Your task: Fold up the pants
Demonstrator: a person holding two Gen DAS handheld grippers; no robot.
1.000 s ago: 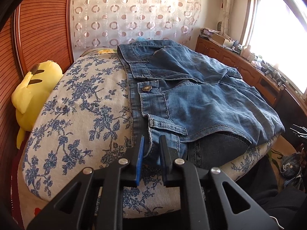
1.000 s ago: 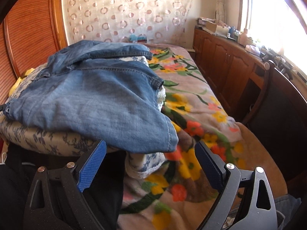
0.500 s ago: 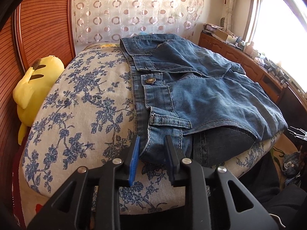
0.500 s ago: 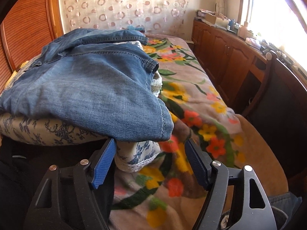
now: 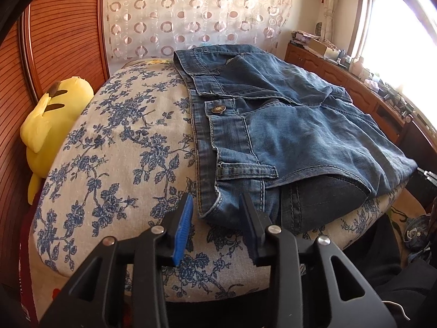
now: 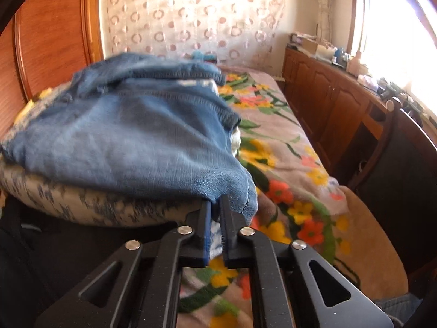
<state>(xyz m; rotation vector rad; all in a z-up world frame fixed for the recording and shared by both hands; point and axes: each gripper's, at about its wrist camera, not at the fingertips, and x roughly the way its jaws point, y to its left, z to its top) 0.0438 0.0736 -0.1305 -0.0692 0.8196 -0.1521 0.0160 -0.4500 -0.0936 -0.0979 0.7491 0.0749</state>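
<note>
Now, left wrist view: left gripper (image 5: 215,207) has just been opening, its 2 jaws apart astride the pants' (image 5: 286,136) near waistband corner, pads clear; pants lie on the blue-flowered cushion (image 5: 114,142), waistband left, long axis running rightward. Right wrist view: right gripper (image 6: 215,205) has just snapped together on the pants' (image 6: 131,142) blurred hem corner; thin bite, likely to slip when lifted.

A home bedroom. Ahead of the right gripper lies a bed (image 6: 286,147) under a flowered blanket; ahead of the left, a blue-flowered cushion (image 5: 114,142), with a yellow plush toy (image 5: 54,114) to its left against a wooden headboard (image 5: 62,27). A curtain (image 5: 196,8) hangs beyond, and cluttered wooden cabinets (image 6: 327,101) stand right, under a window (image 6: 396,27).
</note>
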